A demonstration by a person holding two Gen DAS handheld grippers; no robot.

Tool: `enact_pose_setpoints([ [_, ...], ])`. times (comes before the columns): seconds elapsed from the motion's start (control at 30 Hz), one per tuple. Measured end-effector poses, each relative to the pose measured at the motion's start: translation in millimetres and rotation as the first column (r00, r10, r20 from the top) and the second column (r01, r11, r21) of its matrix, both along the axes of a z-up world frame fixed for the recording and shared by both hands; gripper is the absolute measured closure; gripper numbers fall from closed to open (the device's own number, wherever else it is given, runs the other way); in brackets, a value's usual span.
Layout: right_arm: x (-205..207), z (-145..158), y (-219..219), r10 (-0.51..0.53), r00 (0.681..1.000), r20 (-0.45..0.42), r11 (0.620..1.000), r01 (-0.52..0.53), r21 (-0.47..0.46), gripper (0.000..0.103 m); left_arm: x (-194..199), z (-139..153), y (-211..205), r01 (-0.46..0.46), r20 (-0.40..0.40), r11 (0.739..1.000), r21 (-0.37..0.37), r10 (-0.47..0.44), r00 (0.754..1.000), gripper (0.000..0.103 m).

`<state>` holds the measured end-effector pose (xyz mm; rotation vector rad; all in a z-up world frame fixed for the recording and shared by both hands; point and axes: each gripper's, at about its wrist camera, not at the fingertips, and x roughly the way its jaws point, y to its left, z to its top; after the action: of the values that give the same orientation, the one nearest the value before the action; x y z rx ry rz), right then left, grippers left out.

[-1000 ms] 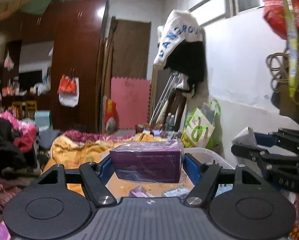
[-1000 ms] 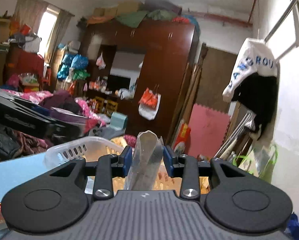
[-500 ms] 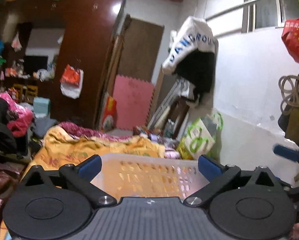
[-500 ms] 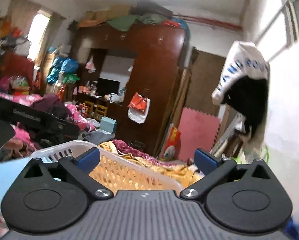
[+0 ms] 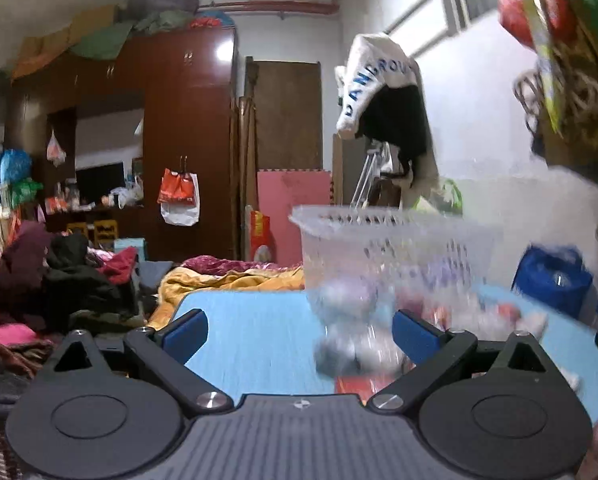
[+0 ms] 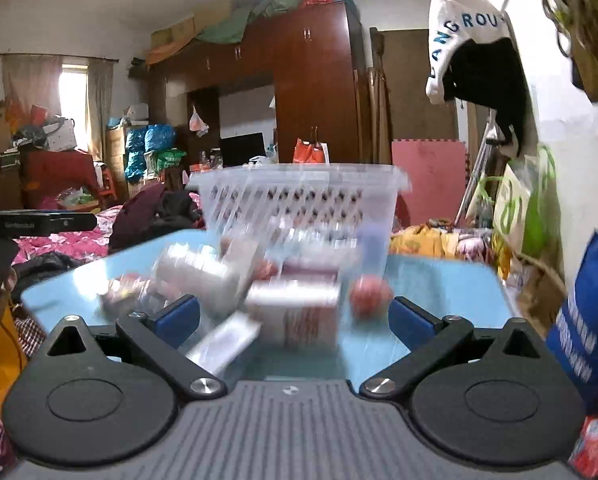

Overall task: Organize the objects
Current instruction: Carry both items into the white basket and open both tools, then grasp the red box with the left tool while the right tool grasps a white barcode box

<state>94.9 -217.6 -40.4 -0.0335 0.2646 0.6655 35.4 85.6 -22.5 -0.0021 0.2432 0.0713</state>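
Both the left gripper (image 5: pixel 299 332) and right gripper (image 6: pixel 293 316) are wide apart and hold nothing. Pick 1 blurry red ball (image 6: pixel 370 295) at 1 o'clock slowly, then drop it in the clear plastic basket (image 6: pixel 299 196) on the blue table (image 6: pixel 439 284).

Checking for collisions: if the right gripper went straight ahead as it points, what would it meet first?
Probably the blurred packets lying on the blue table between the open right gripper fingers, before the basket; motion blur leaves depth uncertain.

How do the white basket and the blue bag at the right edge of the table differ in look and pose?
The white basket is pale, see-through plastic with slotted walls; the blue bag is opaque with white print. The basket stands toward the far side of the blue table, behind blurred loose items; the bag sits nearer, at the right edge. Both stand upright, and neither claw touches them.
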Motion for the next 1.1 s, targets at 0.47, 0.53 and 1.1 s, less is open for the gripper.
enact_pose_setpoints([
  [0.47,7,-17,31,0.129,0.99,-0.063,0.988,-0.133,-0.073,0.055,24,-36,-27,0.063,-0.14,0.998,0.018,-0.06,0.988,0.015],
  [0.53,0,-20,25,0.11,0.991,-0.07,0.991,-0.115,-0.067,0.056,22,-42,-29,0.062,-0.15,0.998,0.018,-0.059,0.987,0.015],
  [1.1,-9,-31,3,0.007,1.0,-0.018,0.998,-0.008,-0.066,0.047,18,-55,-27,0.01,-0.153,1.0,0.026,-0.006,0.988,0.049],
])
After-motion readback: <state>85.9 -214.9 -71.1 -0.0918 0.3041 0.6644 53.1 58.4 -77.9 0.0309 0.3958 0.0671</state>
